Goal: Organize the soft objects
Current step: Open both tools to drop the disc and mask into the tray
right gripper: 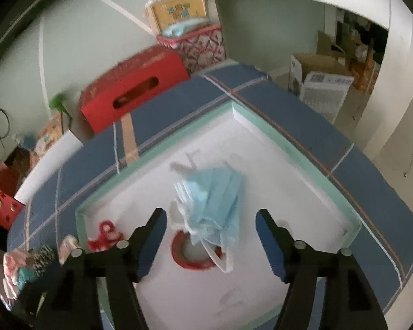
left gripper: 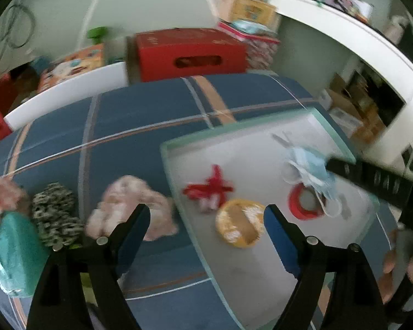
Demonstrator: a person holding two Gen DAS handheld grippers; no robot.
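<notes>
Lying crumpled inside the white tray, a bundle of pale blue face masks, pleats bunched, white ear loops trailing toward the near rim. Draped partly over a red tape ring, so only the ring's near arc shows. Seen through the right gripper: jaws spread wide, nothing between the blue pads, masks just beyond and between the fingertips, not touched.

From the left wrist view, left gripper likewise gaping, empty, straddling the tray's left rim. Just past its right finger, a yellow ring with a brown and white centre, too blurred to name. Beyond that, a red bow-like piece, soft-edged with motion blur. Further right in the tray, the masks again, their right side crossed by the dark bar of the other gripper.

Left of the tray on the blue plaid cloth: a pink fluffy lump, a black-and-white patterned scrunchie, a teal packet cut by the frame edge. Behind the tray, a red box, blurred.
</notes>
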